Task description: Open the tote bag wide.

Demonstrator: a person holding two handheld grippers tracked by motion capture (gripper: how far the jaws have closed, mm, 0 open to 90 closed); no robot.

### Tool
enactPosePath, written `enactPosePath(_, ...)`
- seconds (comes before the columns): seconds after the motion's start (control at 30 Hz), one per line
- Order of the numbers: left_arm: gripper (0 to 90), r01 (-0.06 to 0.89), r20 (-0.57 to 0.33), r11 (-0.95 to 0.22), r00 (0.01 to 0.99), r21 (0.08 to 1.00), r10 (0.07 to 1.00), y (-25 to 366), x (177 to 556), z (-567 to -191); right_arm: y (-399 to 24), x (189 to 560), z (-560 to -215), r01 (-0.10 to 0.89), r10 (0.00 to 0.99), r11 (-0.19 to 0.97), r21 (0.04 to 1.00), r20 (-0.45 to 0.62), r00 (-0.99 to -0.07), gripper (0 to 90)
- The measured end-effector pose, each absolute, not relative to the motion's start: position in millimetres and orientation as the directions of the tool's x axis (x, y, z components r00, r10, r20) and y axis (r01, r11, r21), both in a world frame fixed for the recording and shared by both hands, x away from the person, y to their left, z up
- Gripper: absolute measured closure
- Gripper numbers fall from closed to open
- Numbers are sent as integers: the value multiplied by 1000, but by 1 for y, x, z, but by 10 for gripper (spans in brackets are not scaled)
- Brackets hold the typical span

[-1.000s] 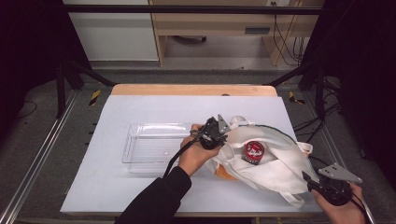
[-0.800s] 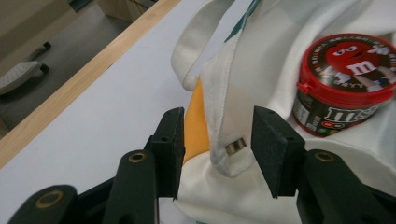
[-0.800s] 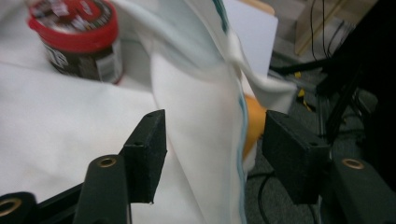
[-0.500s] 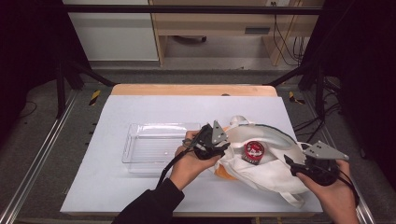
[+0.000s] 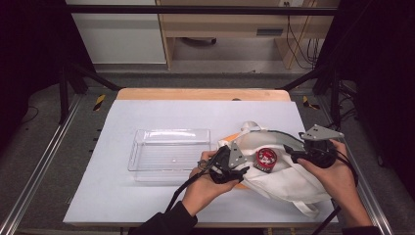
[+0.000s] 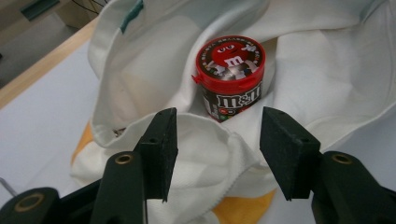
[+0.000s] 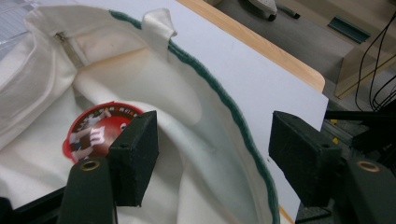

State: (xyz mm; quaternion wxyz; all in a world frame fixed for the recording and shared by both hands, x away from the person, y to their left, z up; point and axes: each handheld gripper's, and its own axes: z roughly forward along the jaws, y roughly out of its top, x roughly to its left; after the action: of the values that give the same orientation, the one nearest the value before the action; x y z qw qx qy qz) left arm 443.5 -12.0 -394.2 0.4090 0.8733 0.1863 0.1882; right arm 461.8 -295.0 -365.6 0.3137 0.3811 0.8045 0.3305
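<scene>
While both grippers work at the mouth of the white cloth bag [image 5: 288, 178], the red-lidded candy tub [image 5: 266, 158] stands upright inside it, at the right of the table [image 5: 147, 112], near the front edge. A clear plastic tray [image 5: 169, 149] lies just to the left of the bag.

Left gripper [image 6: 217, 140]: jaws have just been opening and now stand apart over the bag's near folded rim, pressing on nothing; the tub lies beyond them. Right gripper [image 7: 212, 154]: jaws released, straddling the green-trimmed far rim [image 7: 224, 107] without pinching it.

Judgement on handling: the tub looks small, rigid and light, with a smooth printed wall that may slip; the best hold is across its sides below the lid, not on the lid flap. The bag is soft and limp, will sag over the tub, and should be taken at its hemmed rim or strap.
</scene>
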Motion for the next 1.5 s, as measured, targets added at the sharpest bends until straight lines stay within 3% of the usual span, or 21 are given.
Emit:
enactPosePath(0.53,462,223,131,-611,868,759,480,-25,449,-421,-295,482,-369,399,813,485,778,-234,-532,318)
enactPosePath(0.87,594,213,127,-639,887,739,443,-22,443,-426,-296,501,-372,413,803,506,757,-238,-547,346)
enactPosePath(1.1,691,209,121,-640,894,739,431,-20,442,-428,-299,516,-379,457,800,506,731,-200,-566,448)
enactPosePath(1.5,727,199,131,-646,896,737,425,-19,442,-428,-295,516,-387,478,765,570,669,-220,-605,718)
